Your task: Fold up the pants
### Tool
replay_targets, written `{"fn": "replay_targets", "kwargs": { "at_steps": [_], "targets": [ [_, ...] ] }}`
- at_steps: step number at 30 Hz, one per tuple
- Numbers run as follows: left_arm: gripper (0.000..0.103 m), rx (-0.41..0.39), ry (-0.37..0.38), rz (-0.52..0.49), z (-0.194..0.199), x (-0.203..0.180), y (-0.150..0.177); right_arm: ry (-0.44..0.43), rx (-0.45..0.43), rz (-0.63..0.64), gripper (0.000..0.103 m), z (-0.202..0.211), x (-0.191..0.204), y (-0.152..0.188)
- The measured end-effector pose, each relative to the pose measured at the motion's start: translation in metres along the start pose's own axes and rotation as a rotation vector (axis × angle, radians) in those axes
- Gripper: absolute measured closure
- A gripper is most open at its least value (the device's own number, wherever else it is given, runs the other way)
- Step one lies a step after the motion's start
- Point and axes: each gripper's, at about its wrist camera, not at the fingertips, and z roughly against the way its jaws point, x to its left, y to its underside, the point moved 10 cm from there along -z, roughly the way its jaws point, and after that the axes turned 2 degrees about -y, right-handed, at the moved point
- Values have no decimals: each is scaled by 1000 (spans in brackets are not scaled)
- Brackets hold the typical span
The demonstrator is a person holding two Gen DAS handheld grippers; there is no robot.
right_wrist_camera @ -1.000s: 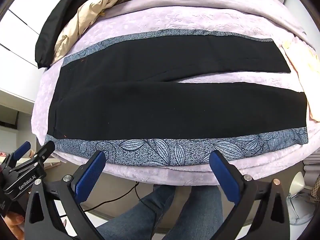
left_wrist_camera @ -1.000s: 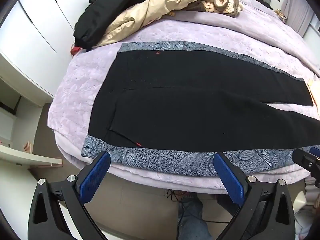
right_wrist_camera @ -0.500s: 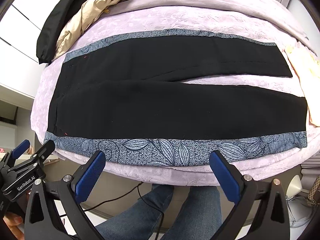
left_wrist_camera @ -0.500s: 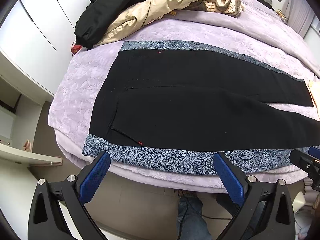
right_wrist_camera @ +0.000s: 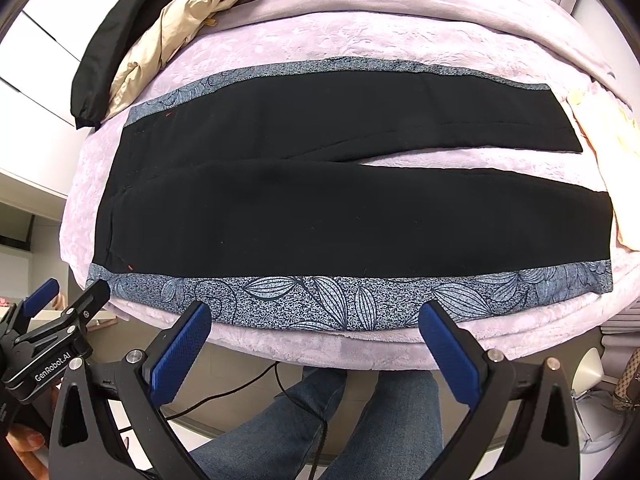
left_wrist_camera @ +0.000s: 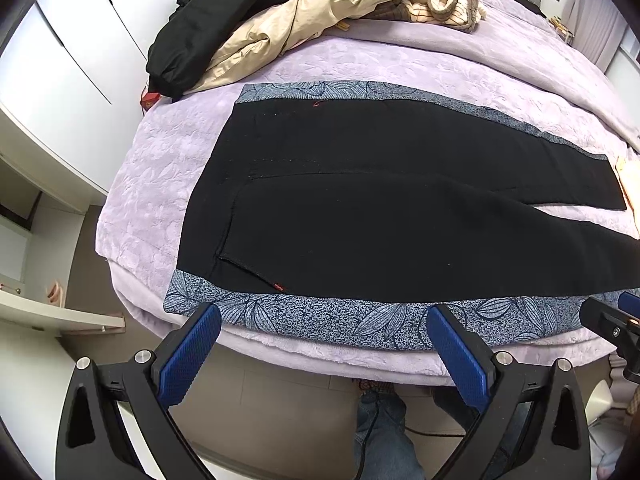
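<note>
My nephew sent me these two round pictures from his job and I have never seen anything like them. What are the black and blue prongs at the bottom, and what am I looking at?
No machine here: a person holds a clamp-like tool in each hand, with a wide-angle camera on each. One picture looks along the left gripper, the other along the right gripper. The blue pads are their fingers. Both stand wide open and hold nothing. Ahead is a bed with a lilac blanket. On it lie black pants with blue leaf-print side stripes, spread flat, legs slightly apart, not yet folded. A heap of clothes sits at the far side.
</note>
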Motion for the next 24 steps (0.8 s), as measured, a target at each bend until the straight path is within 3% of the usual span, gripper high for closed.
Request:
{"fn": "replay_targets", "kwargs": {
  "at_steps": [24],
  "targets": [
    [0,9,-5,-2,0,-2,-2,13,-1,-1,0,1,1,-2]
  ]
}}
